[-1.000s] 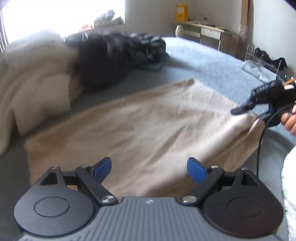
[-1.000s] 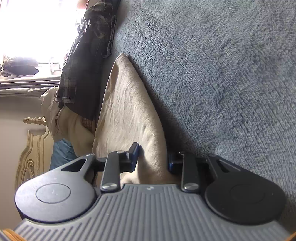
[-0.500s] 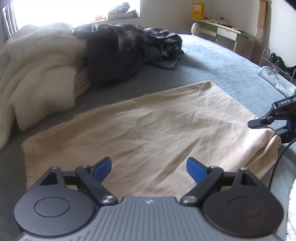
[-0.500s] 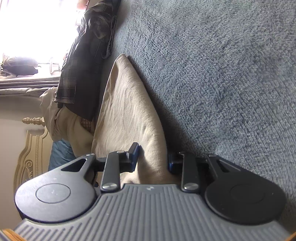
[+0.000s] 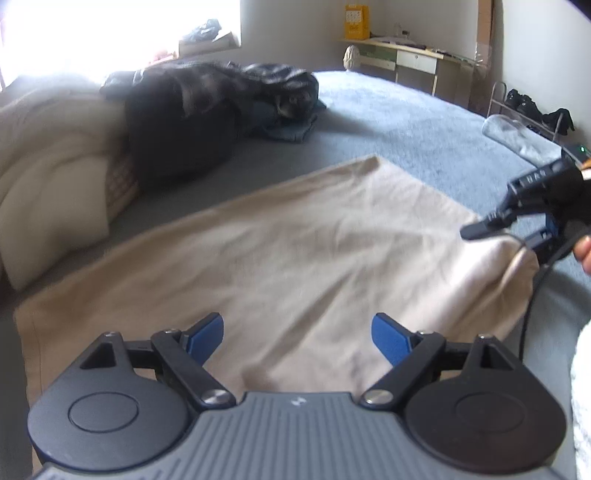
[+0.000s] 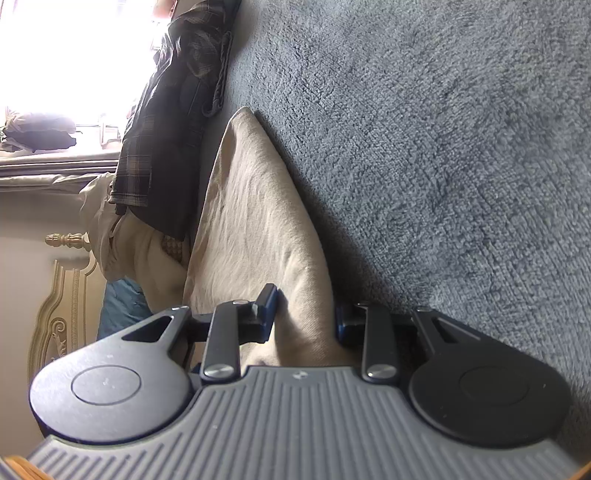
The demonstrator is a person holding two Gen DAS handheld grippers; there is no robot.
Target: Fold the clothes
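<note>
On left wrist view: left gripper (image 5: 297,334) jaws wide apart, nothing between, hovering over near edge of beige garment (image 5: 280,258) spread flat on grey-blue bedspread (image 5: 406,122); right gripper (image 5: 517,236) at far right corner. On right wrist view: right gripper (image 6: 306,314) jaws partly closed, pinching bunched corner of garment. Step in hand, probably: securing 2 corners before first fold. Next: lower left jaws, clamp near edge

Blown-out window (image 5: 122,33) glare (left view motion-blurred), fisheye-bent edges.
</note>
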